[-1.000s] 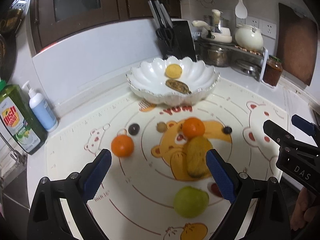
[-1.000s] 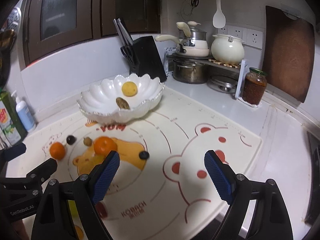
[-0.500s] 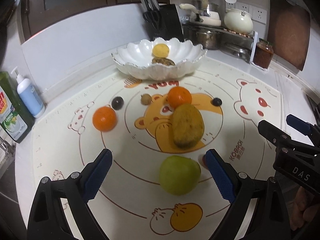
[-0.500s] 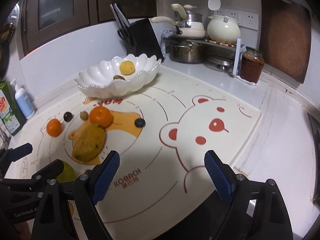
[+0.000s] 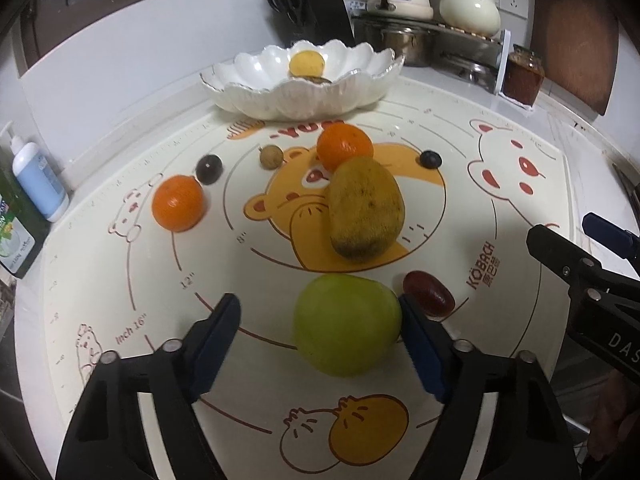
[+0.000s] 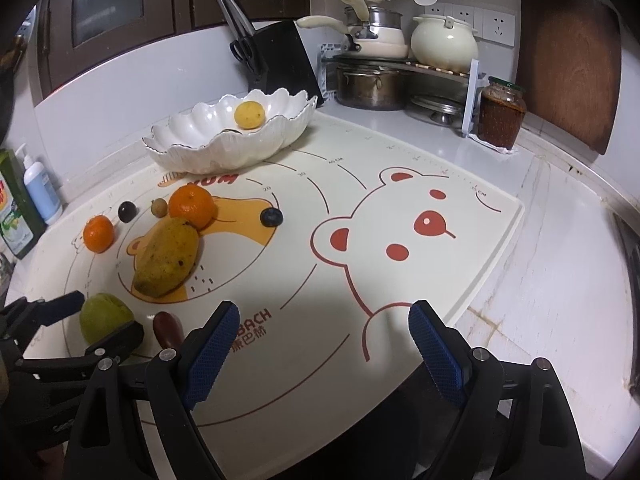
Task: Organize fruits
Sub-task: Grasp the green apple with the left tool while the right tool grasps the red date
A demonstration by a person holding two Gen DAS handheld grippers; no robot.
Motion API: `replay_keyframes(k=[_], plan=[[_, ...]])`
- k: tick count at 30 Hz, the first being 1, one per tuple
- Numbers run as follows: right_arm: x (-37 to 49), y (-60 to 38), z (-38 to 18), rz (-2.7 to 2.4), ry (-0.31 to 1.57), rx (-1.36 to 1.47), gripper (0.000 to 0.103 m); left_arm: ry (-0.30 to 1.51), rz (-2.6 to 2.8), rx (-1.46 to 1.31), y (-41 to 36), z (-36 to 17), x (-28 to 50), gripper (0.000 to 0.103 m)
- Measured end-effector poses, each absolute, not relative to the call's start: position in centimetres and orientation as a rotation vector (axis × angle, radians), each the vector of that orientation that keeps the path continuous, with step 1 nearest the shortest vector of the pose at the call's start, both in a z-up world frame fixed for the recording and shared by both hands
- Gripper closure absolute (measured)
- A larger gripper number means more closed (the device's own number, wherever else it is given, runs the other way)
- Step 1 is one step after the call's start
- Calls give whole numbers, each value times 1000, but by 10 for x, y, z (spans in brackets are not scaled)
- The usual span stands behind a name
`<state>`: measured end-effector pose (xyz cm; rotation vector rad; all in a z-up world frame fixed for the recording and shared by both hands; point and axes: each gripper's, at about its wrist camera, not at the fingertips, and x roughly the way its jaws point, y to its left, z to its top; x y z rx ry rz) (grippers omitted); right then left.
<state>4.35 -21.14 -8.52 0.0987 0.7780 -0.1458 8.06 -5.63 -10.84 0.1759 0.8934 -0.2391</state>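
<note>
Left gripper (image 5: pixel 320 334) fingers closing around round green apple (image 5: pixel 347 324), right pad touching, left pad apart. Right gripper (image 6: pixel 322 350) fingers spread, empty, waiting above cream bear-print silicone mat (image 6: pixel 400 280).

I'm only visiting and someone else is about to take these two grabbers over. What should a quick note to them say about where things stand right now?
Left gripper: jaws closing around the green fruit on the mat; right pad at its side, left pad apart, so not gripped yet.
Right gripper: open, empty, over bare mat.
Done: a yellow fruit and a darker one, mostly hidden, lie in the white bowl.
Left on the mat: green fruit, mango, two oranges, red date-like fruit, blueberry, and two small round fruits.
</note>
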Motion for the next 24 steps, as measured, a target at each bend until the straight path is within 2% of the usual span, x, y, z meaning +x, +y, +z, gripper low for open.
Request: replay_keyframes(k=[3,7,15,24], plan=[[43,-212,-86,-144,781,102,16,908,-261,185,-60,-110,81,38],[44,-214,-86,-139,782,114,16,902,-290,187,-62,-107,80,54],[45,-203,-84,-93,779,104,16,907,-285,161,-51,-103,76,55],[56,-156,-85,19,790,14,16,891,-181,130,-5,-94,72,55]])
